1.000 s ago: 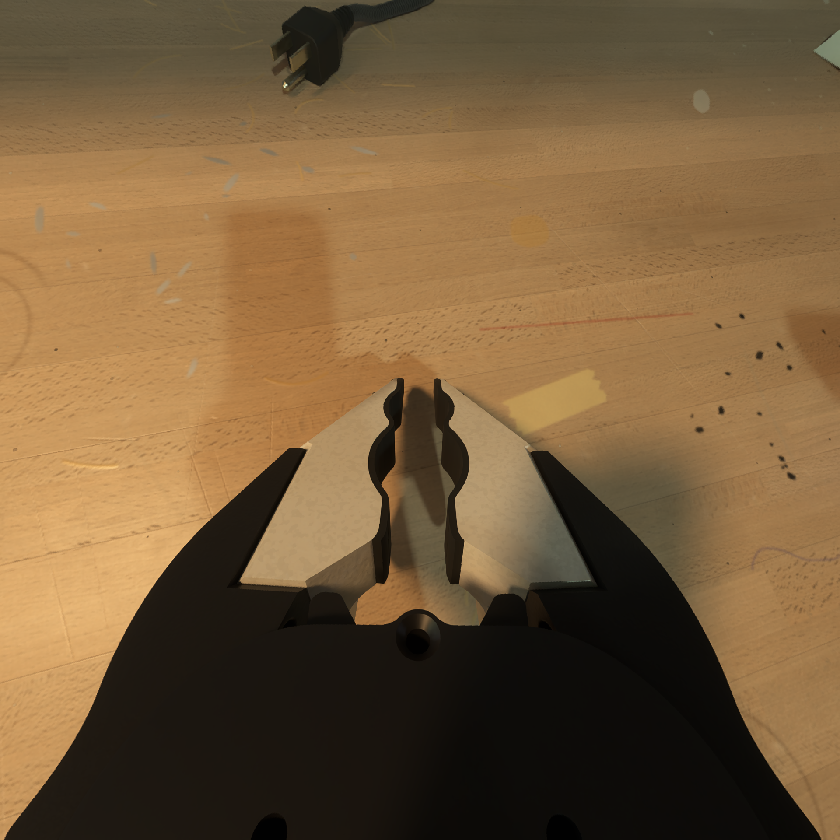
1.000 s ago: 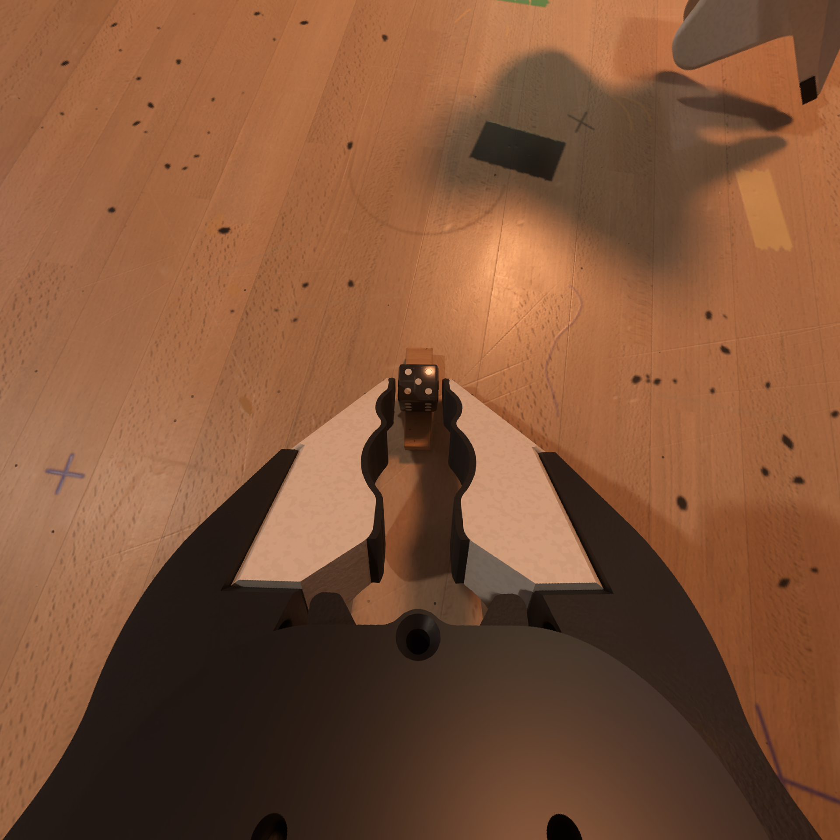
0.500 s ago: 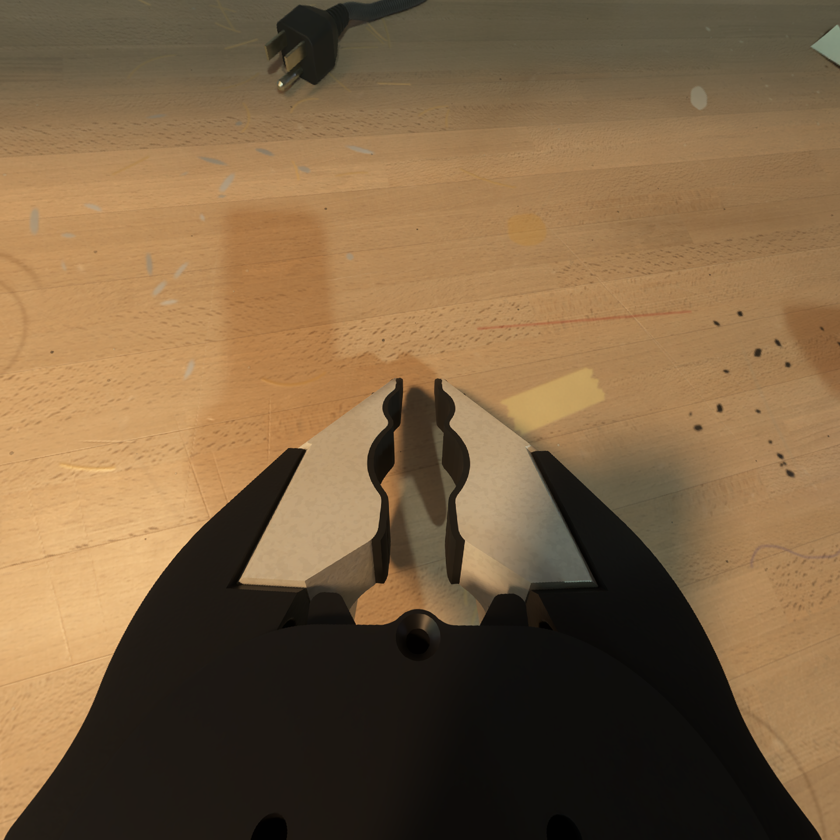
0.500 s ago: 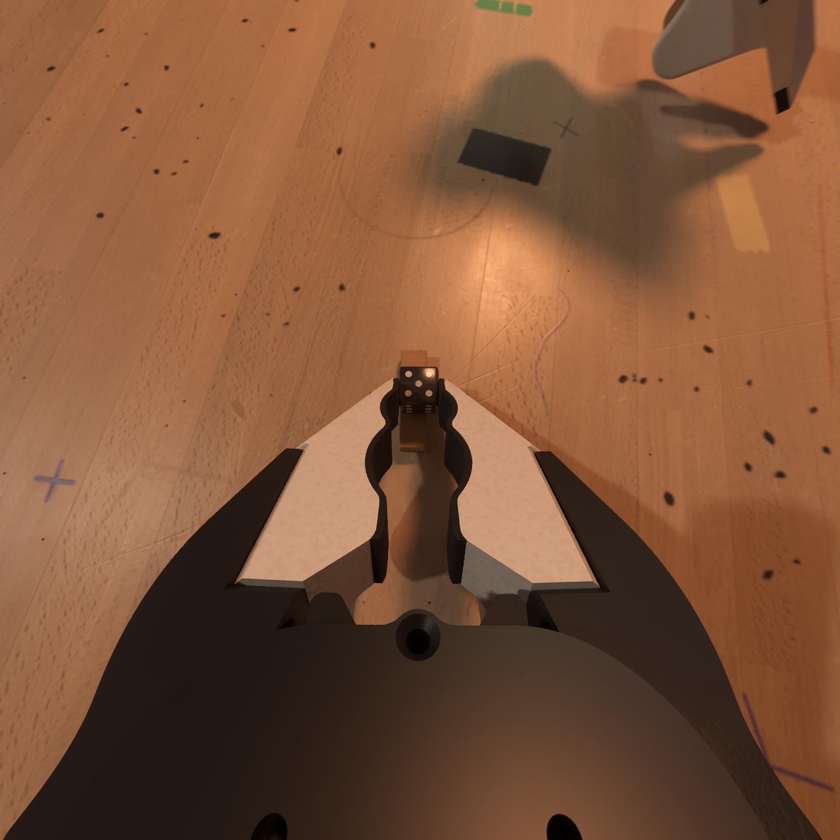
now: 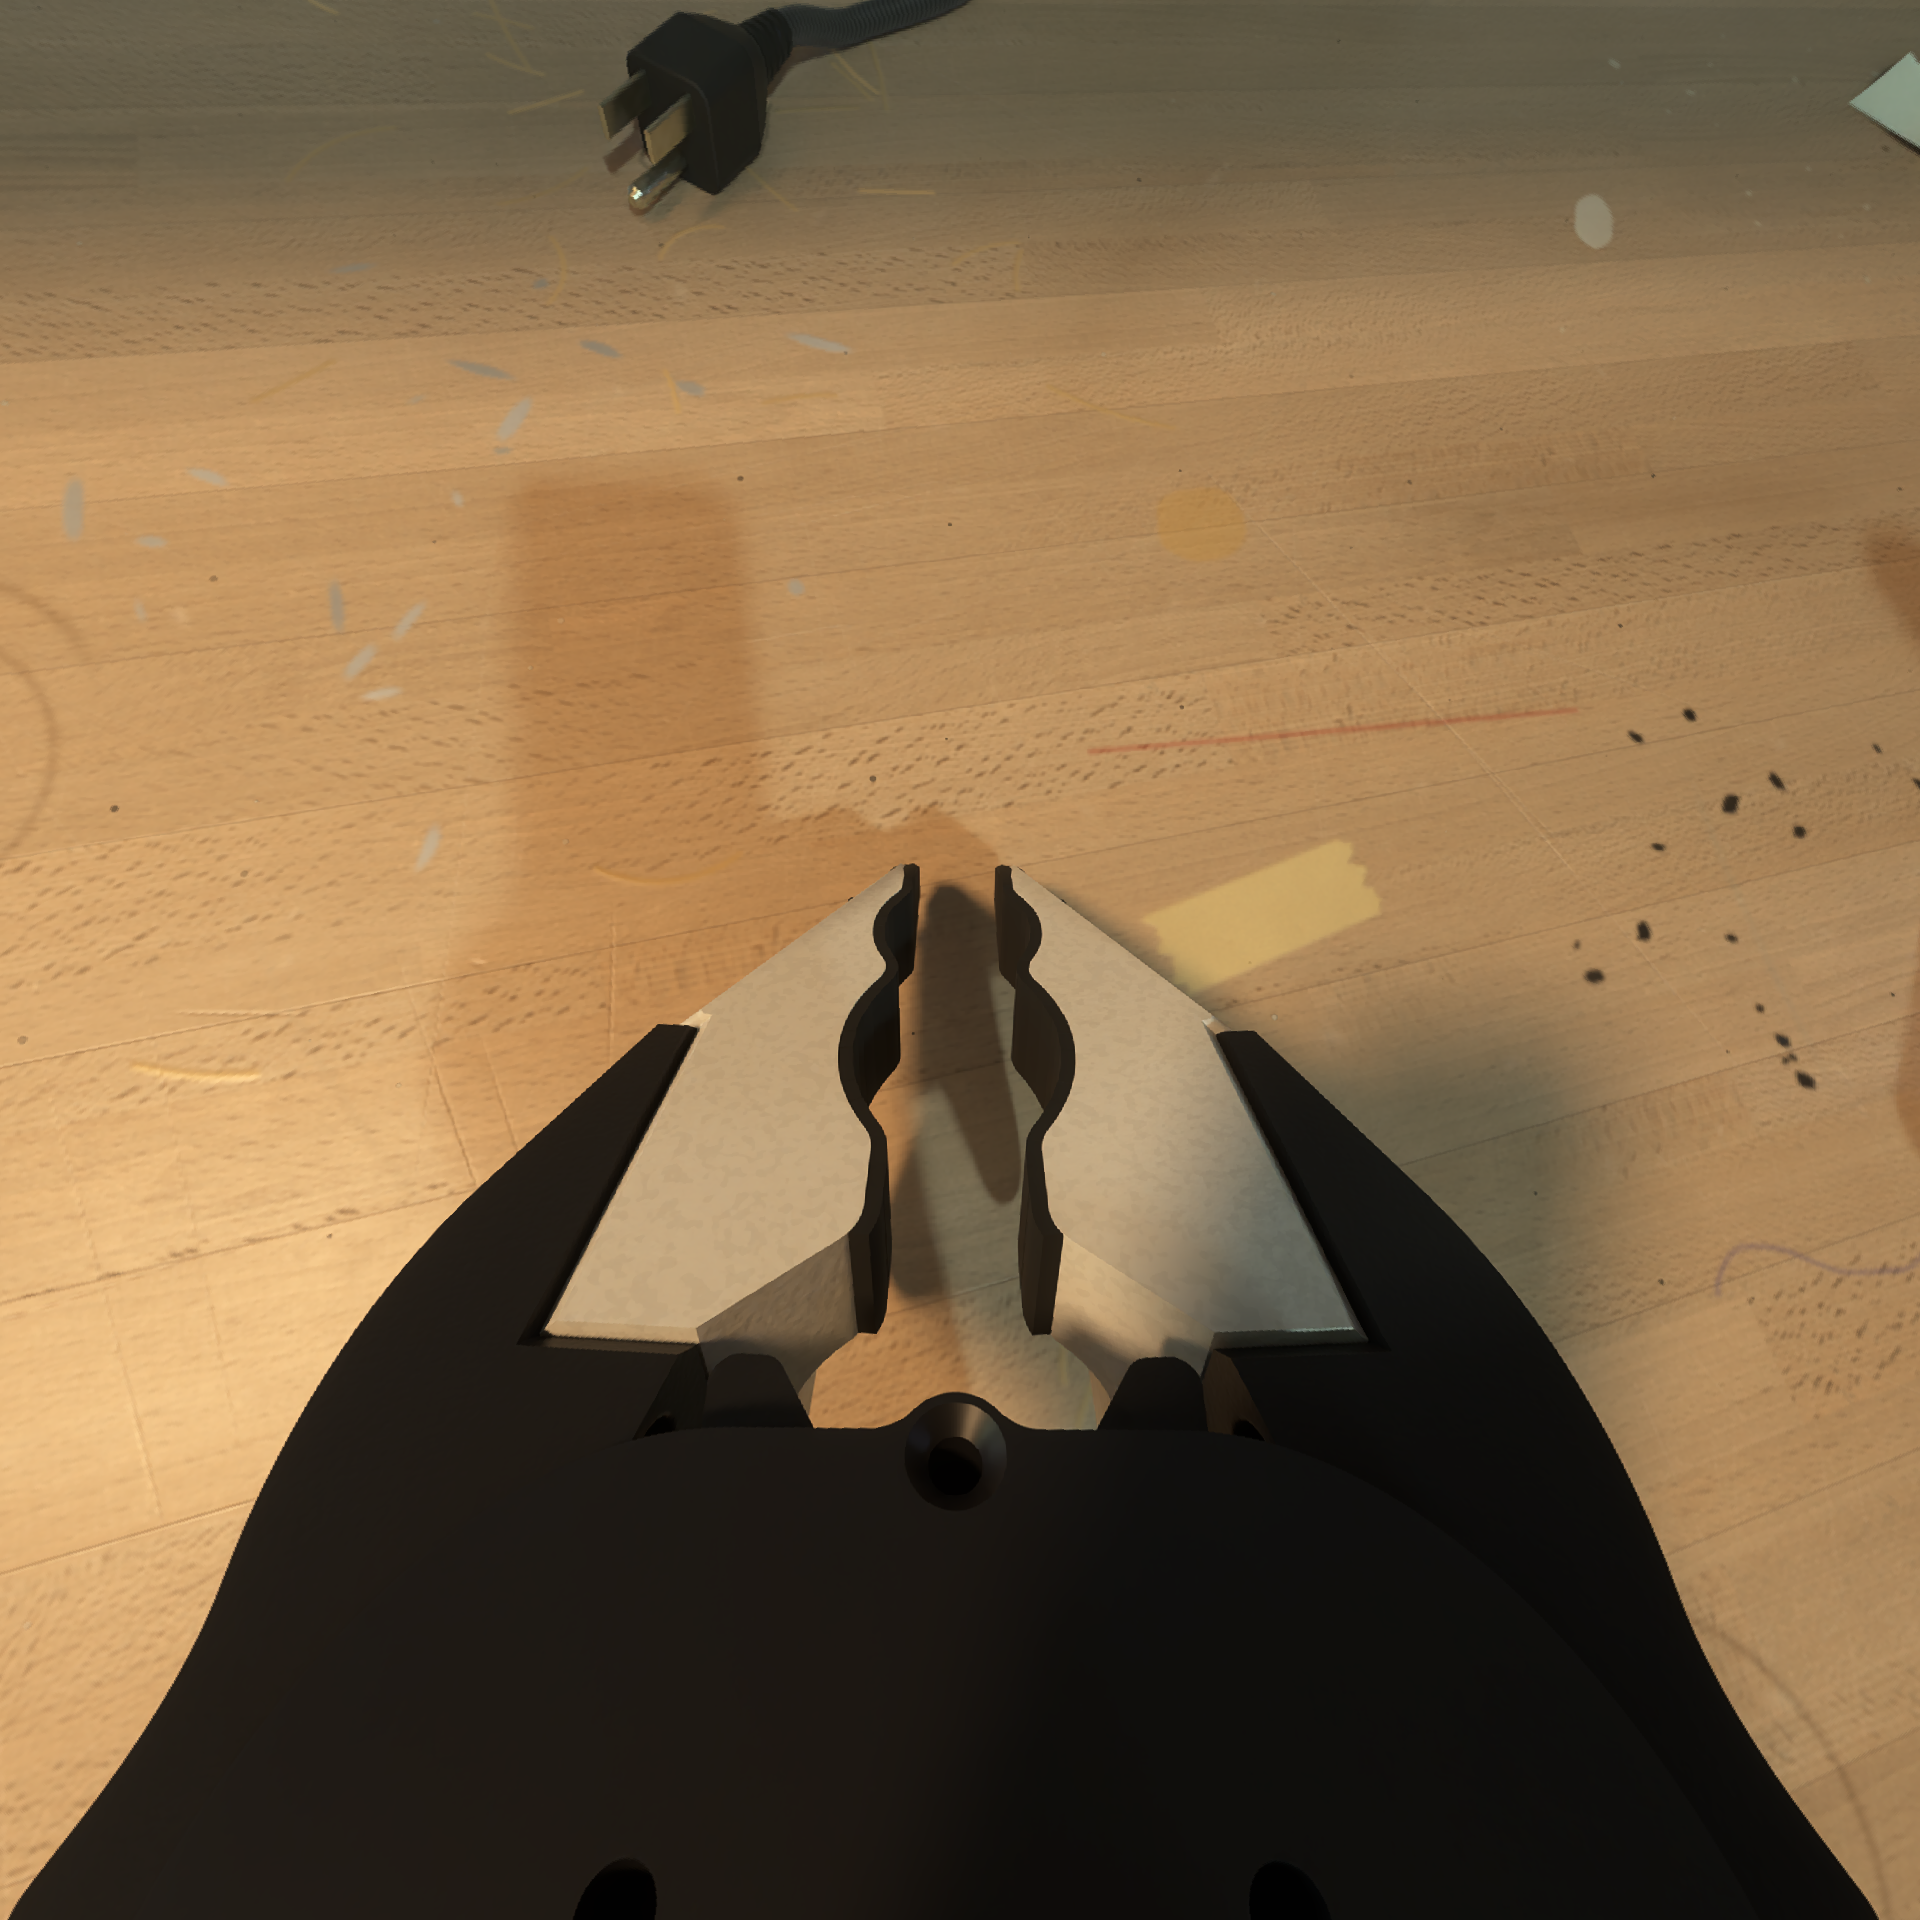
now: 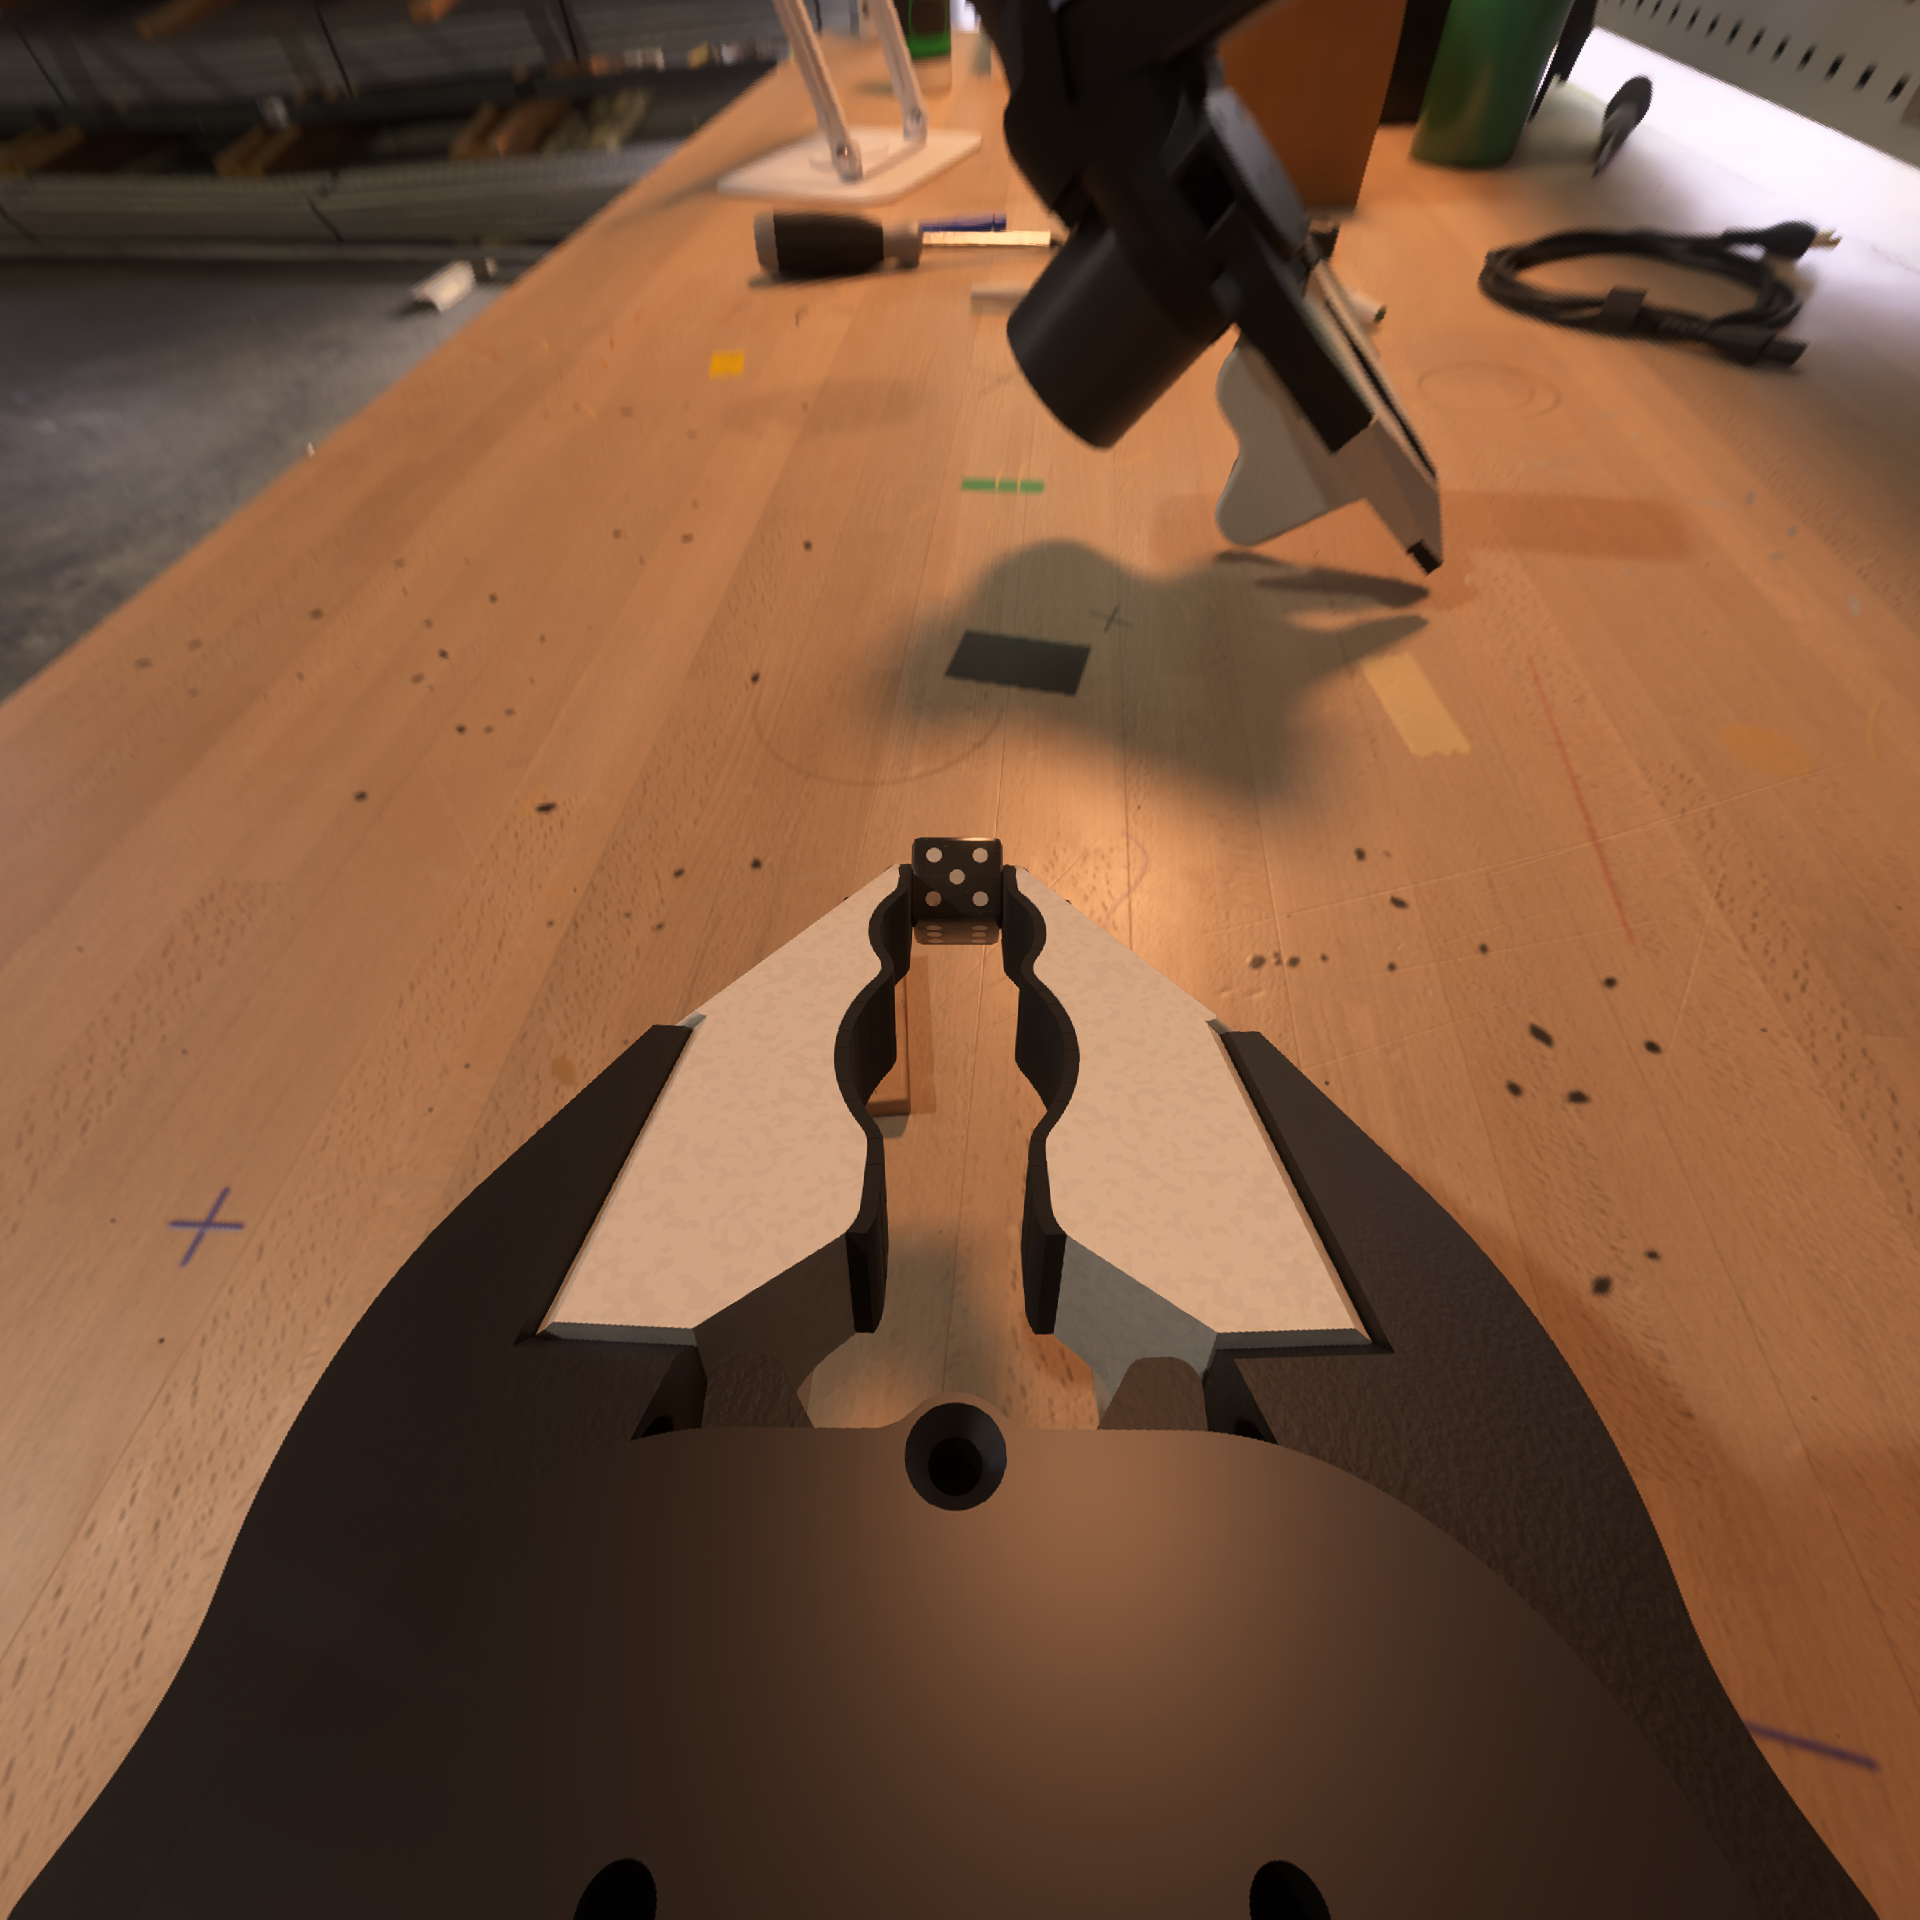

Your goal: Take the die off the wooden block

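A black die with white pips (image 6: 957, 891) is pinched between the tips of my right gripper (image 6: 954, 899), which is shut on it and holds it above the bench. The small wooden block (image 6: 904, 1049) lies on the bench below, partly hidden behind the left finger and apart from the die. My left gripper (image 5: 957, 883) hovers over bare bench with its jaws nearly together and nothing between them. It also shows in the right wrist view (image 6: 1340, 540), farther off to the right, above the bench.
A black plug (image 5: 691, 104) lies far ahead of the left gripper, with yellow tape (image 5: 1262, 920) beside it. In the right wrist view there are a black patch (image 6: 1018, 662), a screwdriver (image 6: 873, 241), a coiled black cable (image 6: 1642, 296), a white stand (image 6: 852, 156) and a green bottle (image 6: 1481, 83).
My right gripper has risen and tilted up with the die, which has left the wooden block; the block now sits lower between the fingers. The left gripper has barely moved.
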`<move>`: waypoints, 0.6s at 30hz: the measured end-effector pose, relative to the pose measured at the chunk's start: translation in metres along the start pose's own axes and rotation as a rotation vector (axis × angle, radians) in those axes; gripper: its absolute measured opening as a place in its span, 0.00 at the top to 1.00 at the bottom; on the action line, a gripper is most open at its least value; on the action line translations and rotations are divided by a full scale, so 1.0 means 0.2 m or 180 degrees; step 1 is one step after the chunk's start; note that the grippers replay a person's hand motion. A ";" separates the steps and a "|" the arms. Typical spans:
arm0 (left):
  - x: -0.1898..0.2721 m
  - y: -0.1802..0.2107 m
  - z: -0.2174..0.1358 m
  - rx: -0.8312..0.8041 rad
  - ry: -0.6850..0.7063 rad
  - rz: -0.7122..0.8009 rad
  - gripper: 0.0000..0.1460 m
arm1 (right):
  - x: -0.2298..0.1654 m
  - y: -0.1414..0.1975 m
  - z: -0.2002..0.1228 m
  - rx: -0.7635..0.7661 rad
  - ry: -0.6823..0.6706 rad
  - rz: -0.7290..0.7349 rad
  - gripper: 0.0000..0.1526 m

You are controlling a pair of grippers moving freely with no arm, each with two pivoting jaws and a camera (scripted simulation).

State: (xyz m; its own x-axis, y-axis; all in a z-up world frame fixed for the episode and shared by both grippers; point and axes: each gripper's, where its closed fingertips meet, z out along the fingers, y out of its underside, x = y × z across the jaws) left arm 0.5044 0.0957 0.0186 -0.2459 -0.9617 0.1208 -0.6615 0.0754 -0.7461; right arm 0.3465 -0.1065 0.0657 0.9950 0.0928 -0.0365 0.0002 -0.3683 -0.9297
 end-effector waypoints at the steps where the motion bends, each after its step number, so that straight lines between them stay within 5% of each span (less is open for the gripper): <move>1: 0.00 0.00 0.00 0.0000 0.0000 0.0000 0.90 | 0.00 -0.02 -0.01 0.0086 0.0000 0.0025 0.89; 13: 0.00 -0.01 0.00 0.0030 -0.0026 0.0006 0.89 | 0.04 -0.07 -0.07 0.0405 0.0013 0.0169 0.89; 18: -0.02 -0.09 -0.06 0.0420 -0.0141 0.0066 0.83 | 0.07 -0.09 -0.11 0.0572 0.0036 0.0298 0.89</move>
State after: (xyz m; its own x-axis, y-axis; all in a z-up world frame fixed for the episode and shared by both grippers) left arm 0.5088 0.1007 0.0398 -0.2252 -0.9712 0.0775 -0.5570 0.0631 -0.8281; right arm 0.3620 -0.1196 0.0901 0.9909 0.0551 -0.1226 -0.1090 -0.2036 -0.9730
